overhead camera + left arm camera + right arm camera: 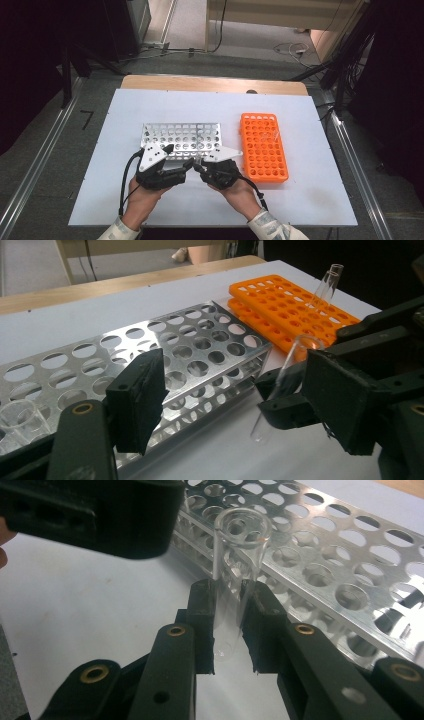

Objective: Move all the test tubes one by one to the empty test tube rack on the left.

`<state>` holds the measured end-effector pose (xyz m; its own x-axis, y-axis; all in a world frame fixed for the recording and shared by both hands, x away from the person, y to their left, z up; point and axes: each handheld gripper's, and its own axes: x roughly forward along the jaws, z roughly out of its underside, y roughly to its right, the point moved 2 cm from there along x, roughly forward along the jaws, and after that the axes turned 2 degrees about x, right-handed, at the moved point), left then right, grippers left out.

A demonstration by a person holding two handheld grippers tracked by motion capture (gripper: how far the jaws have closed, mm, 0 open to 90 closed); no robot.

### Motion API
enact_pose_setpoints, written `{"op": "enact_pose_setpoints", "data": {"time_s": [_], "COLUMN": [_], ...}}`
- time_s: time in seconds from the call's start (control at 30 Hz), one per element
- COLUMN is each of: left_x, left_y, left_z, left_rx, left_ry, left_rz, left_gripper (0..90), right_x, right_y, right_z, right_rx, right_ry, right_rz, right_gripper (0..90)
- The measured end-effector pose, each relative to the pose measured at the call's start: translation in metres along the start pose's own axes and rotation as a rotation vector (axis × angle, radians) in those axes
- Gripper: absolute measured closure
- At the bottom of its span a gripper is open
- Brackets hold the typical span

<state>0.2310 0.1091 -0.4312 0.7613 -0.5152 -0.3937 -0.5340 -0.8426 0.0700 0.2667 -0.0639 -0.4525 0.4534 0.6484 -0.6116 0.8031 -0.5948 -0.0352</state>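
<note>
My right gripper (227, 630) fingers clamp a clear glass test tube (235, 575) beside the perforated silver metal rack (181, 136), left gripper (240, 395) fingers apart and empty, tube not yet slotted, orange plastic rack (263, 146) holds another.

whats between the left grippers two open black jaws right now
In the left gripper view, the right gripper reaches in between them, shut on a clear glass test tube; behind lies a corner of the perforated silver metal rack.
</note>
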Motion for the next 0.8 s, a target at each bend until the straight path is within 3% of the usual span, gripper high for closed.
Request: {"op": "enact_pose_setpoints", "data": {"time_s": [0.2, 0.37, 0.57, 0.8], "left_x": [0.0, 0.001, 0.001, 0.0], "left_y": [0.002, 0.003, 0.004, 0.004], "left_z": [0.001, 0.002, 0.003, 0.002], "left_rx": [0.012, 0.034, 0.057, 0.07], "left_ry": [0.001, -0.003, -0.005, 0.004], "left_rz": [0.04, 0.058, 0.056, 0.045], "left_gripper": [38.8, 54.2, 66.5, 74.6], "right_x": [0.011, 0.017, 0.015, 0.016], "right_y": [-0.009, -0.016, -0.018, -0.019], "right_z": [-0.005, -0.01, -0.015, -0.016], "right_rx": [0.009, -0.008, -0.014, -0.013], "right_ry": [-0.005, -0.002, -0.002, -0.007], "right_rz": [-0.033, -0.048, -0.047, -0.046], "right_gripper": [72.9, 72.9, 72.9, 72.8]}}
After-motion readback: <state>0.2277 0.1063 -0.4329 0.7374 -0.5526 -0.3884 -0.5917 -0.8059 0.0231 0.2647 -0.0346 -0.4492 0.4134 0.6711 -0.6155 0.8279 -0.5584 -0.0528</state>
